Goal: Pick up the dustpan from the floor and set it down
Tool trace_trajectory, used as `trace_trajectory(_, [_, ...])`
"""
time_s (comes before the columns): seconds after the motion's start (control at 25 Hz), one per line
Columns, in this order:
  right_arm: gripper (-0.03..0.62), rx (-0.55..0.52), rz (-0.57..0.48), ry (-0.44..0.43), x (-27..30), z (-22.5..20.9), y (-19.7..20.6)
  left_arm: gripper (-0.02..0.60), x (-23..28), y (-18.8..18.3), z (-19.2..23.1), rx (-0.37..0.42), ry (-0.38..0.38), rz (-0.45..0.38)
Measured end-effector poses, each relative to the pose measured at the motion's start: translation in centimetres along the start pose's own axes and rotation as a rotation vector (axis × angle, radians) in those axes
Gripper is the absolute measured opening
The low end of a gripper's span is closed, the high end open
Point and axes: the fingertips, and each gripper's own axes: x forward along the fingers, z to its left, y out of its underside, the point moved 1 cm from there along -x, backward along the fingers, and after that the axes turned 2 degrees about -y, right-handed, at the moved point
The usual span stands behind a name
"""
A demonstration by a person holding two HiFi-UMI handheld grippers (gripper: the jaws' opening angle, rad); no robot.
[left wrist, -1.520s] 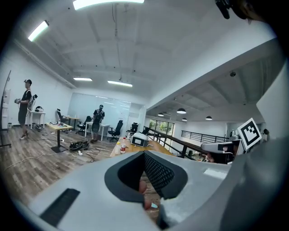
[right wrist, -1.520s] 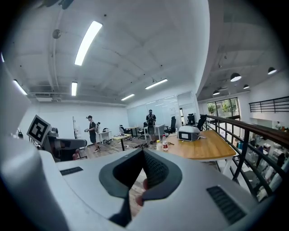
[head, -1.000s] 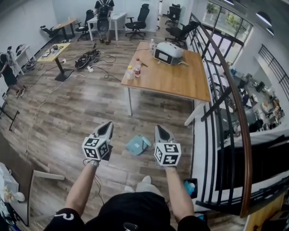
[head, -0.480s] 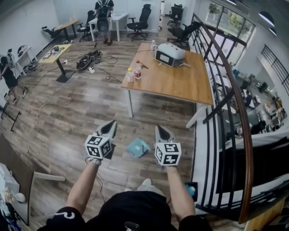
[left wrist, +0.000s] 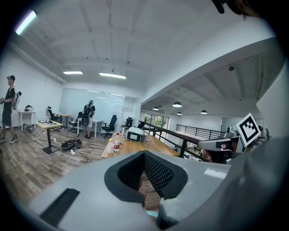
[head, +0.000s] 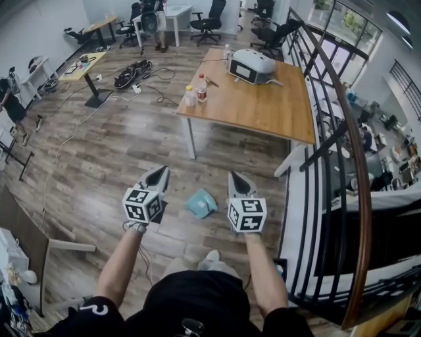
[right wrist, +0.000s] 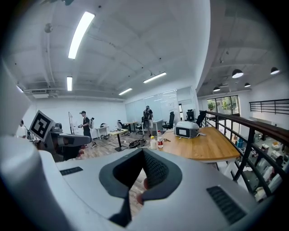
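Dustpan (head: 201, 203): teal, lying flat on the wood-plank floor (head: 112, 151), just ahead of the person's shoe (head: 212, 256) and short of the near edge of the wooden table (head: 263, 112). In the head view it sits in the gap between the two grippers, and neither touches it. Left gripper (head: 160, 171): held out in front on the person's left, pointing forward and slightly down; its own view shows the two jaws closed tip to tip with nothing gripped between them. Right gripper (head: 237, 176): held level with the left one on the other side of the dustpan, jaws likewise pressed together and empty. Marker cubes on both grippers face up toward the head camera. On the table: a white boxy device (head: 253, 65) toward the far end and two bottles (head: 195, 96) at the left corner. A dark railing with a wooden handrail (head: 352, 184) runs along the right side of the table. Further out: a tangle of cables (head: 131, 71) on the floor, a small yellow-topped table (head: 82, 67), office chairs (head: 207, 13) by the far desks, and a person (head: 12, 108) standing at the left edge.
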Motion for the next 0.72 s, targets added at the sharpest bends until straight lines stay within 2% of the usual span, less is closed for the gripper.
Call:
trace_trajectory(0.24, [-0.006, -0.002, 0.040, -0.024, 1.8, -1.3, 2.1, -0.003, 1.3, 1.5, -0.1, 0.001, -0.025, 0.020])
trace_trajectory(0.48, [-0.006, -0.013, 0.062, -0.063, 3.5, -1.1, 5.3, -0.003, 2.2, 4.5, 0.9, -0.014, -0.029, 0.048])
trace_trajectory(0.72, [-0.006, -0.023, 0.083, -0.066, 6.0, -0.3, 8.5, -0.003, 4.0, 7.5, 2.9, -0.012, -0.003, 0.051])
